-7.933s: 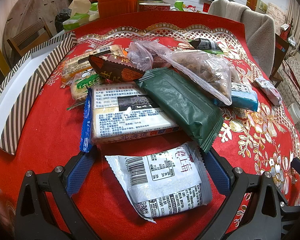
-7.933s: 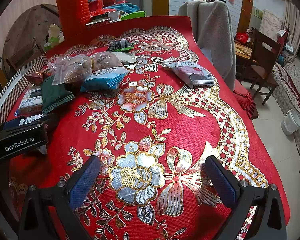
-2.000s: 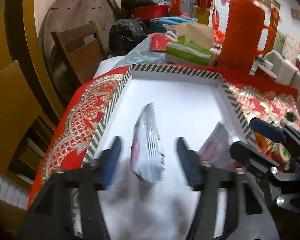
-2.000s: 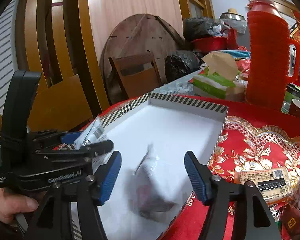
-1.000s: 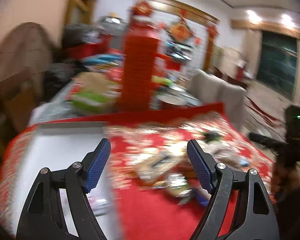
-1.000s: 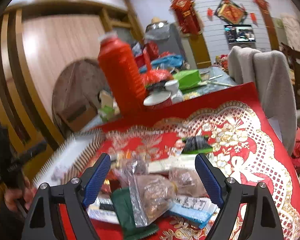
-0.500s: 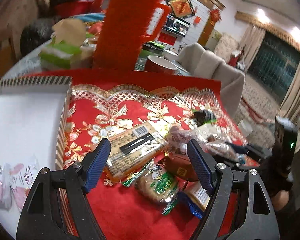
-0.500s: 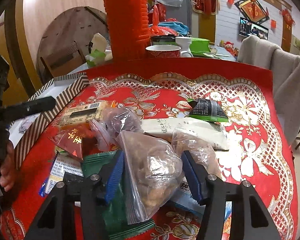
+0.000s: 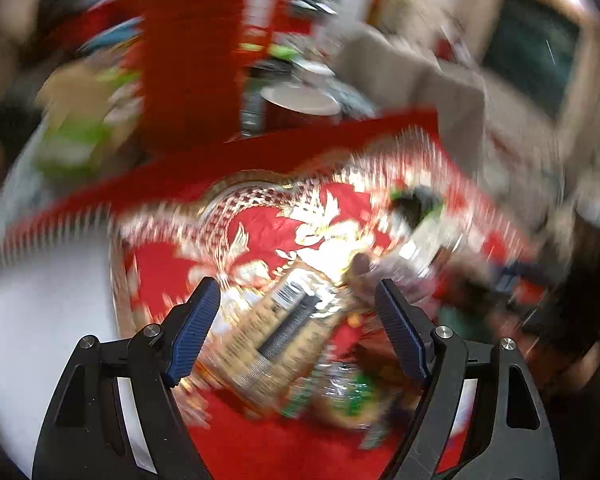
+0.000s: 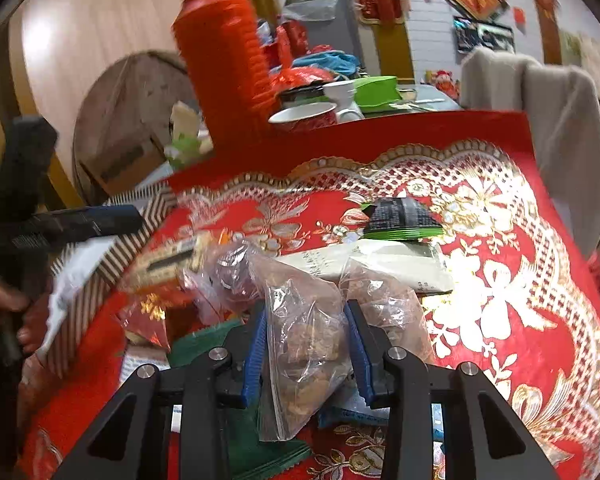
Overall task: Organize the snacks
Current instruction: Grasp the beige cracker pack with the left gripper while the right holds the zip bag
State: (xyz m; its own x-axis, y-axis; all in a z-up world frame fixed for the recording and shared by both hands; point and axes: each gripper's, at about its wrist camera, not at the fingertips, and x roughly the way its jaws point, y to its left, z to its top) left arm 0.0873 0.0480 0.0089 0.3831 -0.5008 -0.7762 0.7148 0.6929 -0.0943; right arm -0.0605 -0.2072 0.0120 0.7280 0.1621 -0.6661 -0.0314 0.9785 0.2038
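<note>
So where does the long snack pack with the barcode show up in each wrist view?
Left wrist: the barcode snack pack lies blurred, low centre, between the open jaws.
Right wrist: left of centre, beside the striped tray.
Shared landmark: the red thermos.

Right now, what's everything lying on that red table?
clear snack bag: one, brown pieces inside, between the right gripper's fingers
second clear bag: one, just right of it
black-and-green packet: one, farther back
white packet: one, behind the clear bags
dark green packet: one, under the pile, left
barcoded tan packet: one, between the left gripper's fingers, blurred
striped tray: one, white inside, left edge
red thermos: one, behind the cloth
right gripper: closing on the clear snack bag
left gripper: open
</note>
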